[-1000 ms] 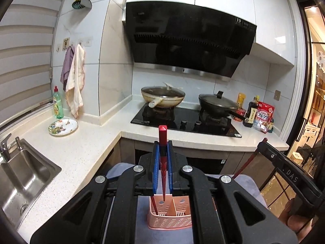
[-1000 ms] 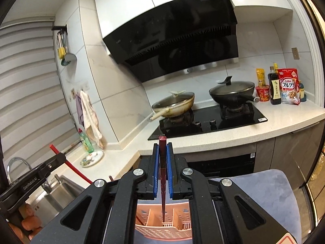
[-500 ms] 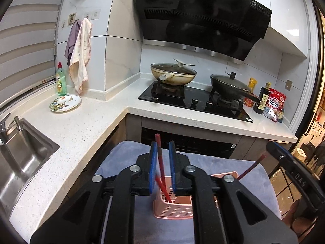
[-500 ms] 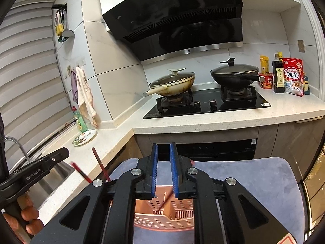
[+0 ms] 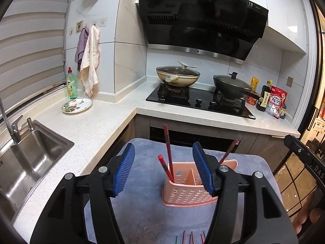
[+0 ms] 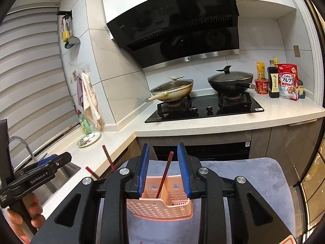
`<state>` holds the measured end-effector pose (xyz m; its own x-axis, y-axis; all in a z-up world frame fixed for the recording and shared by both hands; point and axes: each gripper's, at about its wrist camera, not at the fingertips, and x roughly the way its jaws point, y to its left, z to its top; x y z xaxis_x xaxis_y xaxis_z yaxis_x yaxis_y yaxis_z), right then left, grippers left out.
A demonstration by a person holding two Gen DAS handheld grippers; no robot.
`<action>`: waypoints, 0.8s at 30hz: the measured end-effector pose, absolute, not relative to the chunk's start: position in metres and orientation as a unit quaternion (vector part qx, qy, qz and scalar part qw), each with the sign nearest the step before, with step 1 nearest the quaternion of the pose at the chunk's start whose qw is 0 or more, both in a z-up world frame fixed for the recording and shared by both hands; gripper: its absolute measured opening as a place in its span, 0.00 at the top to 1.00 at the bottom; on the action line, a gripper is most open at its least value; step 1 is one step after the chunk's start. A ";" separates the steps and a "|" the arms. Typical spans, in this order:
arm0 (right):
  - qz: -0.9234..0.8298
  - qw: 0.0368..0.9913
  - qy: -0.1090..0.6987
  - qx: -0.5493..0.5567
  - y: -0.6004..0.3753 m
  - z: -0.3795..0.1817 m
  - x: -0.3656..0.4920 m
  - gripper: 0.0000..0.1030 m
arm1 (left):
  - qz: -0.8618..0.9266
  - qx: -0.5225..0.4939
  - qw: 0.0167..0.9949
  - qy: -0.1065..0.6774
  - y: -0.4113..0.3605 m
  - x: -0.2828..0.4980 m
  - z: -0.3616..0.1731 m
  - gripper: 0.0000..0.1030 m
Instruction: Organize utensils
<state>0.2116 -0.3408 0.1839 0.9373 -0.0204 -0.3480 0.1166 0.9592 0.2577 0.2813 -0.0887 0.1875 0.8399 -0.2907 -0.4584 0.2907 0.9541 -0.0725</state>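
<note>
A pink perforated utensil basket [image 5: 187, 192] [image 6: 160, 205] stands on a grey cloth-covered table [image 5: 142, 209] [image 6: 254, 174]. Three dark red chopsticks lean in it: a tall chopstick [image 5: 168, 148] and a short chopstick [image 5: 165, 165] in the left compartment, and another chopstick [image 6: 164, 172] [image 5: 228, 151] in the right one. My left gripper [image 5: 163, 163] is over the basket, its jaws opening, clear of the chopsticks. My right gripper [image 6: 163, 166] also has its jaws opening, the chopstick loose between the blue pads [image 6: 183, 168]. Several more utensil tips [image 5: 191, 238] lie at the table's near edge.
A white counter [image 5: 91, 122] wraps around behind the table, with a steel sink [image 5: 26, 158], a patterned plate [image 5: 77, 105] and a green bottle [image 5: 71, 85]. Two lidded pans [image 5: 177, 77] [image 5: 231, 85] sit on the black hob. Bottles and a cereal bag [image 5: 276, 103] stand far right.
Both grippers were shut on chopsticks held upright over the basket. Both let go; the chopsticks dropped into the basket and lean there. Both cameras have sunk and tilted down.
</note>
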 end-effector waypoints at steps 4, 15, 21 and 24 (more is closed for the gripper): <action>-0.028 0.973 0.182 0.139 -0.337 0.183 0.179 0.73 | -0.148 0.008 0.958 0.245 -0.078 0.256 0.184 0.45; -0.026 0.969 0.237 0.071 -0.291 0.135 0.073 0.73 | -0.140 0.033 0.948 0.283 -0.043 0.173 0.135 0.45; -0.010 0.953 0.289 0.086 -0.271 0.082 0.034 0.73 | -0.138 0.029 0.939 0.314 -0.025 0.137 0.096 0.45; -0.005 0.943 0.320 0.092 -0.261 0.053 0.022 0.73 | -0.137 0.022 0.933 0.330 -0.018 0.121 0.076 0.45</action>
<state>0.0222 -0.2612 0.0531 0.7958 0.0486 -0.6036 0.0692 0.9829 0.1704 0.1213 -0.0176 0.0765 0.7438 -0.2418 -0.6231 0.2715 0.9612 -0.0489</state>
